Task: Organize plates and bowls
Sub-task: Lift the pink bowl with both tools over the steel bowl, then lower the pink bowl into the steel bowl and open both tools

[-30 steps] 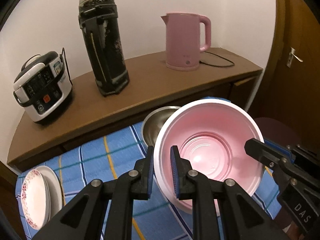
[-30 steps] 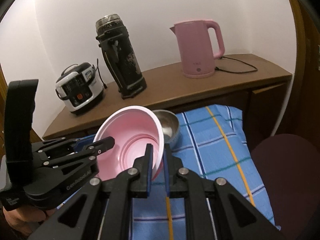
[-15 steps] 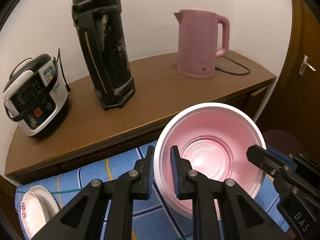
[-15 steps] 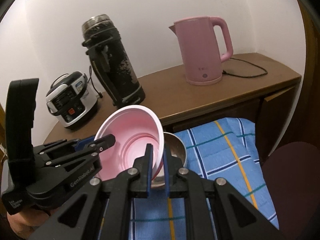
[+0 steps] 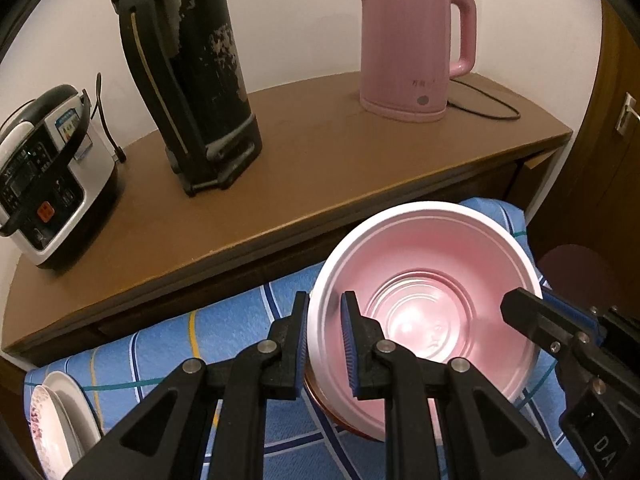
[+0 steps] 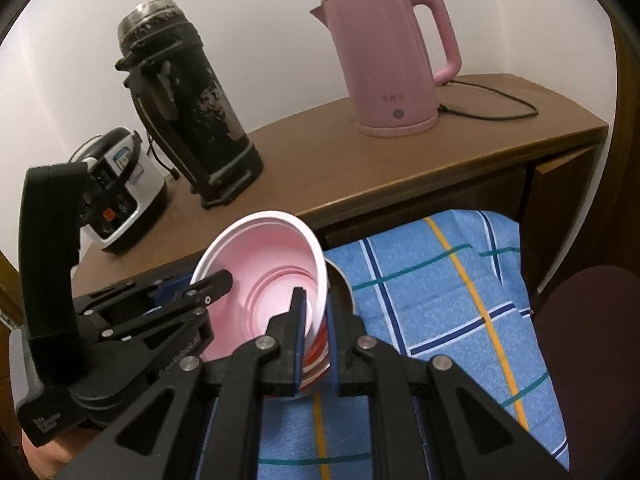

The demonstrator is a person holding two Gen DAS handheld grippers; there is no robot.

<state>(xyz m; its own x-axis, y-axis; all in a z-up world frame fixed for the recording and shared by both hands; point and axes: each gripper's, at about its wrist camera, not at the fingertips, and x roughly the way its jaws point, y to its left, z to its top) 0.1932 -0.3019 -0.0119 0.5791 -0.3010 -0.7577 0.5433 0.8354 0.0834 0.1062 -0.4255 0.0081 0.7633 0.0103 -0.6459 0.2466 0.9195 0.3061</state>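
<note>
The pink bowl (image 5: 428,300) is clamped at opposite rims by the left tool (image 5: 325,344) and right tool (image 6: 314,340), just above the checked cloth (image 6: 440,300), by a metal bowl (image 6: 342,284).

2 close wrist views, shared bowl (image 5: 424,312)

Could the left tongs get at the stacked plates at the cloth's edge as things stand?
Probably not: the left tongs are shut on the pink bowl rim, shared with the right tongs. The plates lie clear otherwise.
</note>
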